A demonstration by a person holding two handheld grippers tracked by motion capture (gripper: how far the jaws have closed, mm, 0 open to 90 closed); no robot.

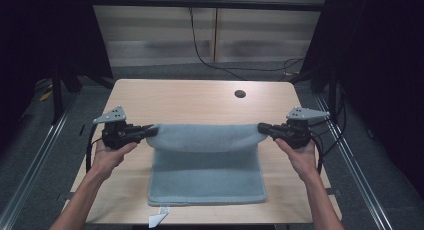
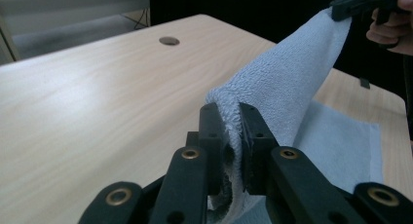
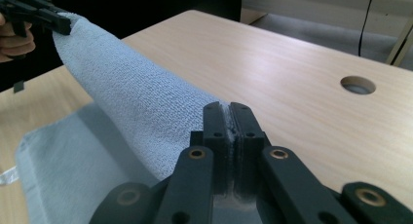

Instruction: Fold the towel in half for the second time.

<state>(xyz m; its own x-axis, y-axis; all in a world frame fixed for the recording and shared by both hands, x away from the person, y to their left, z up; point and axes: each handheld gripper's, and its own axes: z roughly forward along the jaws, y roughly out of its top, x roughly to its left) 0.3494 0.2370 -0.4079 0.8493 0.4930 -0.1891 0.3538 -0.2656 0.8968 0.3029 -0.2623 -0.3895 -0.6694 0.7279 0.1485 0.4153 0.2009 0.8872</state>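
Terry-cloth grey towel [image 1: 207, 165] hung between our left gripper [image 1: 150, 131] and right gripper [image 1: 261, 127], each clamped on a far corner above the table [image 1: 200, 97]; we judged level hands would fold it evenly.

Bare table [image 1: 200, 97] lies open beyond the raised towel [image 1: 205, 137], apart from its cable hole [image 1: 240, 94].

We see a lab-like recording space: a pale wooden desk with a cable hole [image 1: 240, 94], black curtains [image 1: 370, 55], trailing black cables [image 1: 210, 60].
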